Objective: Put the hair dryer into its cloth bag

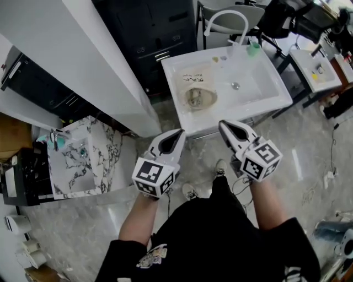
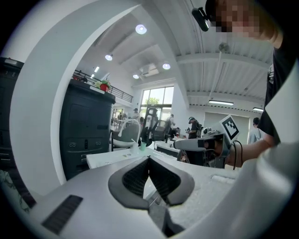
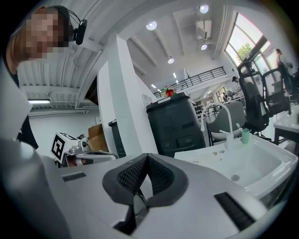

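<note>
White sink [image 1: 278, 98]; black-veined marble basin [image 1: 105, 147]; black cabinet [image 1: 149, 27]; green cup [image 1: 253, 49]; white left gripper [image 1: 177, 134].

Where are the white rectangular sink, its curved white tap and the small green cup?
white rectangular sink [image 1: 260, 88], head view, bare floor of the basin
curved white tap [image 1: 227, 12], head view, top of its arch
small green cup [image 1: 253, 49], head view, its side

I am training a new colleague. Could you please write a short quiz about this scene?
1. True or false: the left gripper and the right gripper are both shut and empty.
2. The green cup stands: A on the floor; B on the back rim of the sink; C in the basin.
3. What lies in the sink's left half?
Key: 1 true; 2 B; 3 a beige bag.
</note>
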Demonstrator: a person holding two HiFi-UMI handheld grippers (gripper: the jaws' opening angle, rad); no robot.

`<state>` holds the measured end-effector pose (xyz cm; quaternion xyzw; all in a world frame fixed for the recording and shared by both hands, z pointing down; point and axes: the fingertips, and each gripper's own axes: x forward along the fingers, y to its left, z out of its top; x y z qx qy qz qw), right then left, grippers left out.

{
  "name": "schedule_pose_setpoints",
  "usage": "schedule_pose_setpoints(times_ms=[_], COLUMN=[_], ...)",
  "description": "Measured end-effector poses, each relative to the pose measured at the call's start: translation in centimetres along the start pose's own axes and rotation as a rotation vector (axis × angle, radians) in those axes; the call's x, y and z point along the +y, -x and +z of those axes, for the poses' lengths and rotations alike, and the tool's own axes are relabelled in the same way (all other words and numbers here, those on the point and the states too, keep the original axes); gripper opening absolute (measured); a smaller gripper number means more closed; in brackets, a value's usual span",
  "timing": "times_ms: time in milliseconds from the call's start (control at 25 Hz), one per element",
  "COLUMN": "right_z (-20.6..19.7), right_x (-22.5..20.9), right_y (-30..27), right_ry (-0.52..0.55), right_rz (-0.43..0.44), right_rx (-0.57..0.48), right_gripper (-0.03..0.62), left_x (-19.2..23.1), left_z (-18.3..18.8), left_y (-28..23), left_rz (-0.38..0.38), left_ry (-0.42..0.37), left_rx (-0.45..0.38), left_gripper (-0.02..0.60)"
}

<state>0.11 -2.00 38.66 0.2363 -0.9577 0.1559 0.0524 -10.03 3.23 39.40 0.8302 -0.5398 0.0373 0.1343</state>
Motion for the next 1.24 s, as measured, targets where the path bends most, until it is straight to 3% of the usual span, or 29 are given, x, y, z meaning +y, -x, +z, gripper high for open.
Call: schedule_pose_setpoints(times_ms=[1240], right_z=[0.2], right_x=[2.4], right_y=[1.0], right_ry=[0.038], right_rz=[-0.021], right_rx=[0.005], right_gripper=[-0.003], left_x=[-1.2], left_z=[0.2], left_y=[2.2], left_rz=[-0.024], left_ry=[-0.001], left_rx=[-0.028], left_gripper=[0.003])
